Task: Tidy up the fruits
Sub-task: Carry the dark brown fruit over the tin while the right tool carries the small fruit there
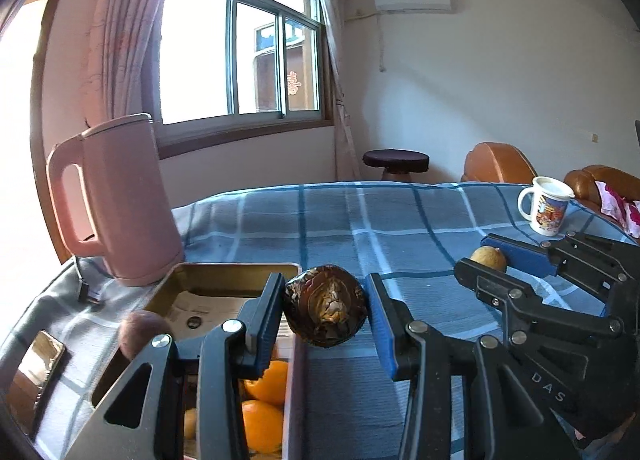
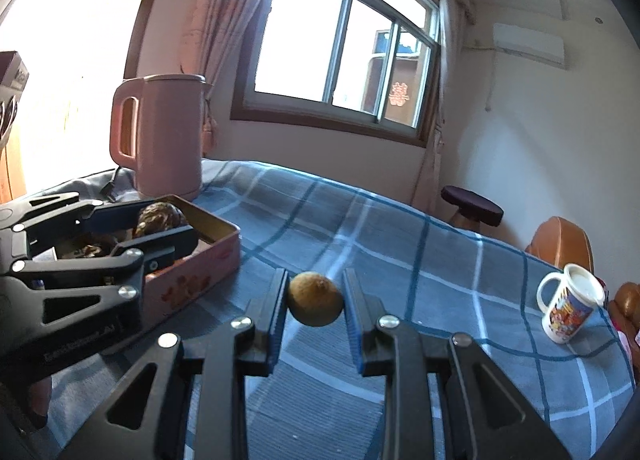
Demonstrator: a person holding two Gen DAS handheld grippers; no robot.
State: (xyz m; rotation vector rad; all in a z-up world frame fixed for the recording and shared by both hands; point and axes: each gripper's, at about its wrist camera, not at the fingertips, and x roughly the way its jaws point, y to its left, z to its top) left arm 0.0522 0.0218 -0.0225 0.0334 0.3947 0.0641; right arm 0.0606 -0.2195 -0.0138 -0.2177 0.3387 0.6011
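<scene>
You work on a table with a blue checked cloth, near a big window. Your left gripper holds a dark brown wrinkled fruit over the right rim of the pink metal tin. Your right gripper squeezes a small brown round fruit at the table's middle. The oranges in the tin are half hidden.
</scene>
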